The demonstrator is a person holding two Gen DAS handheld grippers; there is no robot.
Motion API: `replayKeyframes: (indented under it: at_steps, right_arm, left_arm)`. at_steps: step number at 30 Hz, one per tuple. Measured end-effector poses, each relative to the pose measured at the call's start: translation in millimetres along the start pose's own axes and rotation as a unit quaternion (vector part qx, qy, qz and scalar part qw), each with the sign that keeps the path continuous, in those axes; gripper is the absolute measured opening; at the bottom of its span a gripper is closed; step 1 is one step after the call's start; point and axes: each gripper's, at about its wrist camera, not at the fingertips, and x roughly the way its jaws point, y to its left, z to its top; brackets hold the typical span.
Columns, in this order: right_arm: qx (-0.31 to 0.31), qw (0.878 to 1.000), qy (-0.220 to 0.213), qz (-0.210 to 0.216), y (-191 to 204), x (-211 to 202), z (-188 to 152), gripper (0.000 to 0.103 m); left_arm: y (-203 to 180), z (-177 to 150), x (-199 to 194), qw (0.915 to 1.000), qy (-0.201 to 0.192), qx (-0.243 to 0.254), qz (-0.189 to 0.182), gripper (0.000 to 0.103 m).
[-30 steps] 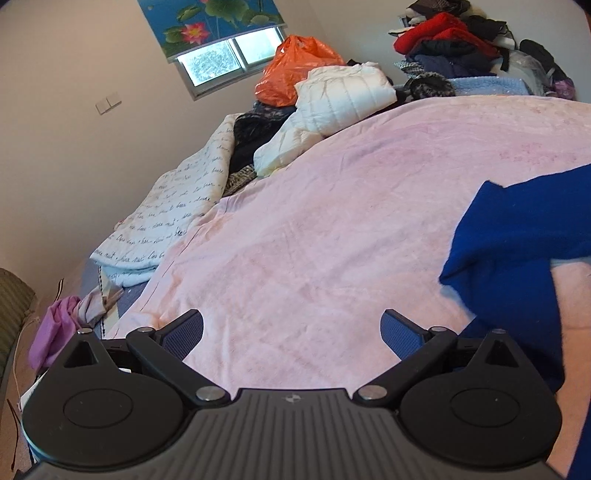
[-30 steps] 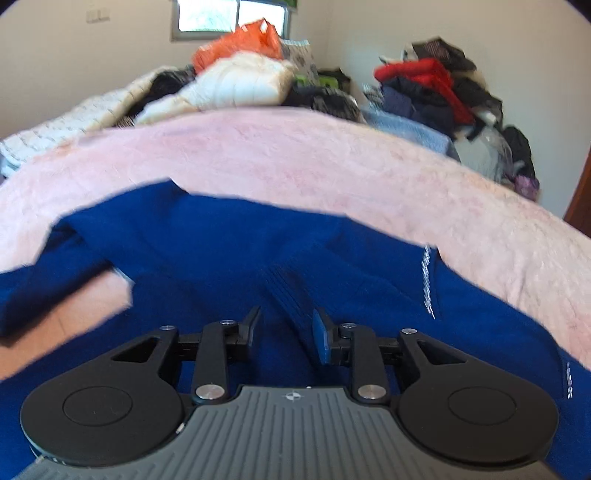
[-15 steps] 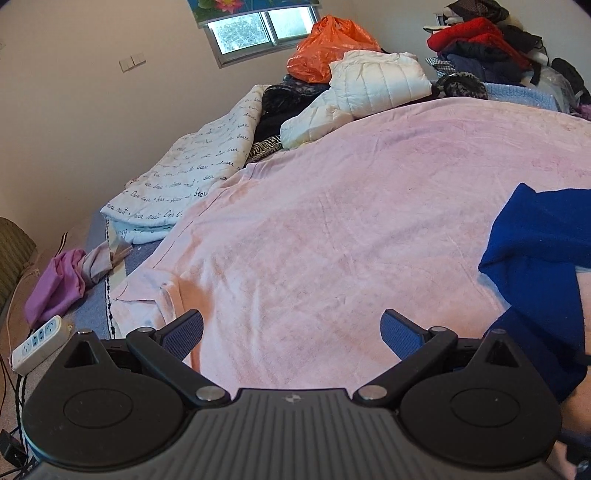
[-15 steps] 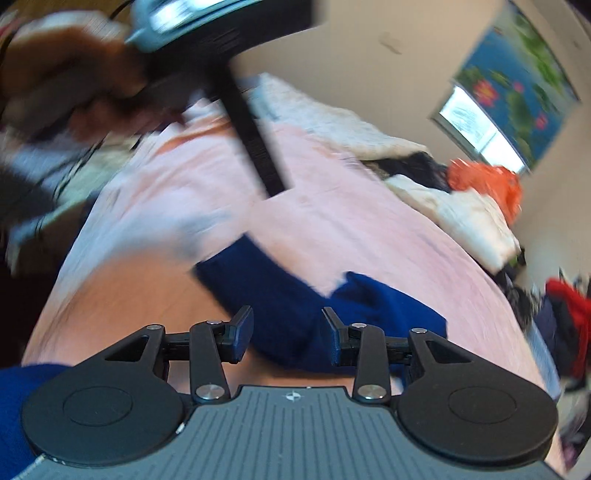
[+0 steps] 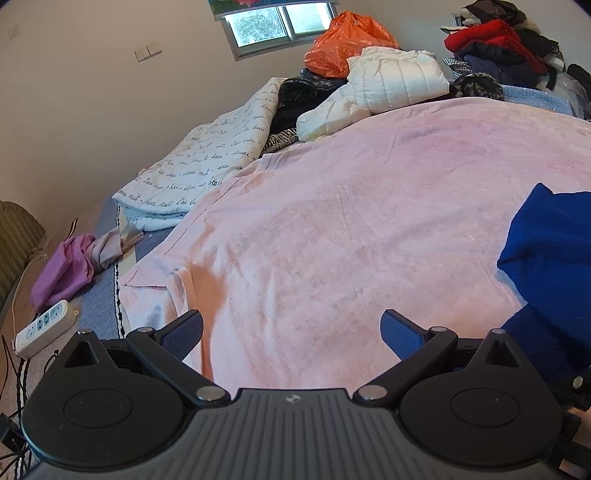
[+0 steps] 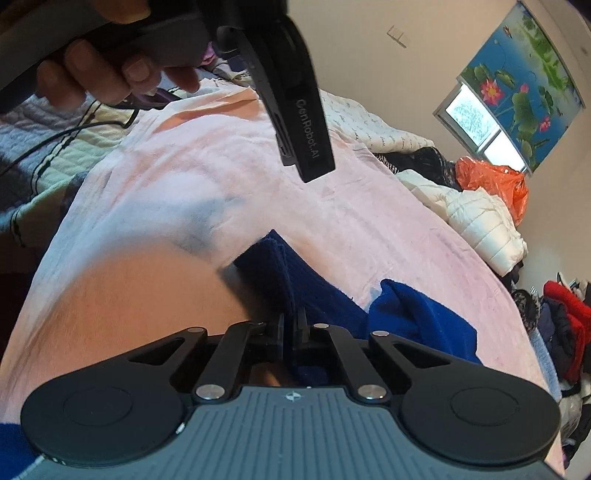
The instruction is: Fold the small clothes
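A bed under a pale pink blanket (image 5: pixel 332 236) fills most of both views. At its far end lie a white quilted jacket (image 5: pixel 395 79), an orange plastic bag (image 5: pixel 343 48) and dark clothes, below a window (image 5: pixel 275 24) with a lotus-print blind. A heap of red and dark garments (image 5: pixel 495 44) is piled in the far right corner. Along the bed's left side lies a white quilt printed with script (image 5: pixel 207 166).

Only the left wrist view shows the floor beside the bed: a purple cloth (image 5: pixel 62 269) and a white power strip (image 5: pixel 44 328). Only the right wrist view shows the person's hand (image 6: pixel 110 70) holding the left gripper's handle above the blanket.

The left gripper (image 5: pixel 291 332) hangs over bare blanket with its blue-padded fingers spread wide and nothing between them. The right gripper (image 6: pixel 291 328) has just closed; its fingers are pressed together, pinching a ribbed edge of the blue garment (image 6: pixel 417 317).

The blue garment lies crumpled on the blanket, at the right edge in the left wrist view. In the right wrist view a narrow ribbed strip of it runs from the closed fingers up and to the left, while the bulkier bunched part spreads to the right. Its overall long axis cannot be told.
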Motion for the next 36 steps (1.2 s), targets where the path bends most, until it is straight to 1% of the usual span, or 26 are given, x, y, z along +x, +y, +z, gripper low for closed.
replayKeyframes:
  at_steps: [2, 3, 4, 5, 7, 9, 12, 16, 18, 19, 20, 21, 22, 23, 25, 26, 28, 29, 30, 32, 35, 36]
  right_arm:
    - [0.08, 0.996, -0.009, 0.024, -24, -2, 1, 0.003]
    - [0.131, 0.991, -0.016, 0.036, -40, -4, 1, 0.003]
    - [0.182, 0.982, -0.026, 0.046, -58, -7, 2, 0.003]
    - [0.234, 0.97, -0.038, 0.052, -78, -11, 2, 0.003]
    - [0.33, 0.939, -0.062, 0.068, -120, -19, 3, 0.004]
    - [0.395, 0.91, -0.092, 0.081, -155, -29, 7, 0.005]
    - [0.442, 0.879, -0.142, 0.109, -189, -51, 23, 0.006]
    - [0.466, 0.839, -0.226, 0.166, -218, -83, 47, 0.006]
    - [0.485, 0.813, -0.265, 0.182, -231, -99, 46, 0.006]
    - [0.494, 0.804, -0.278, 0.183, -237, -106, 42, 0.006]
    - [0.502, 0.797, -0.286, 0.174, -243, -112, 35, 0.006]
    - [0.513, 0.793, -0.291, 0.155, -250, -118, 26, 0.006]
    - [0.529, 0.784, -0.296, 0.133, -257, -123, 14, 0.006]
    - [0.551, 0.769, -0.303, 0.117, -265, -129, -1, 0.007]
    - [0.595, 0.73, -0.325, 0.092, -283, -137, -33, 0.007]
    - [0.609, 0.717, -0.334, 0.067, -289, -145, -47, 0.007]
    - [0.621, 0.705, -0.343, 0.0, -295, -165, -76, 0.007]
    - [0.626, 0.696, -0.349, -0.028, -296, -175, -91, 0.007]
    - [0.634, 0.684, -0.357, -0.051, -298, -186, -106, 0.007]
    - [0.651, 0.654, -0.373, -0.095, -295, -207, -141, 0.007]
    - [0.68, 0.601, -0.387, -0.162, -288, -232, -196, 0.007]
    - [0.688, 0.585, -0.388, -0.184, -283, -238, -214, 0.007]
  left_arm:
    - [0, -2, 0, 1.0, 0.002, -0.004, -0.002, 0.103]
    - [-1, -3, 0, 1.0, 0.002, -0.006, -0.005, 0.103]
    - [-2, -4, -1, 0.9999, 0.001, -0.006, -0.008, 0.103]
    - [-4, -5, -3, 0.9999, -0.001, -0.007, -0.012, 0.103]
    - [-10, -7, -8, 0.9998, -0.009, -0.007, -0.018, 0.103]
    - [-18, -8, -14, 0.9995, -0.018, -0.005, -0.026, 0.103]
    - [-36, -10, -24, 0.9982, -0.031, 0.005, -0.051, 0.103]
    - [-61, -10, -33, 0.996, -0.037, 0.025, -0.077, 0.103]
    - [-71, -11, -36, 0.9951, -0.038, 0.033, -0.085, 0.103]
    - [-75, -11, -37, 0.9949, -0.037, 0.037, -0.086, 0.103]
    - [-77, -11, -37, 0.9947, -0.038, 0.039, -0.087, 0.103]
    - [-79, -11, -38, 0.9946, -0.039, 0.039, -0.088, 0.103]
    - [-80, -11, -38, 0.9947, -0.039, 0.04, -0.087, 0.103]
    - [-81, -10, -37, 0.9949, -0.038, 0.041, -0.084, 0.103]
    - [-84, -9, -36, 0.9952, -0.032, 0.043, -0.082, 0.103]
    - [-85, -7, -35, 0.9951, -0.031, 0.042, -0.084, 0.103]
    - [-87, -5, -36, 0.9947, -0.034, 0.04, -0.089, 0.103]
    - [-89, -4, -37, 0.9945, -0.035, 0.041, -0.09, 0.103]
    - [-91, -3, -37, 0.9942, -0.038, 0.043, -0.091, 0.103]
    - [-98, -1, -37, 0.9936, -0.038, 0.052, -0.093, 0.103]
    - [-108, 1, -38, 0.9922, -0.039, 0.063, -0.1, 0.103]
    - [-111, 2, -39, 0.9916, -0.04, 0.067, -0.103, 0.103]
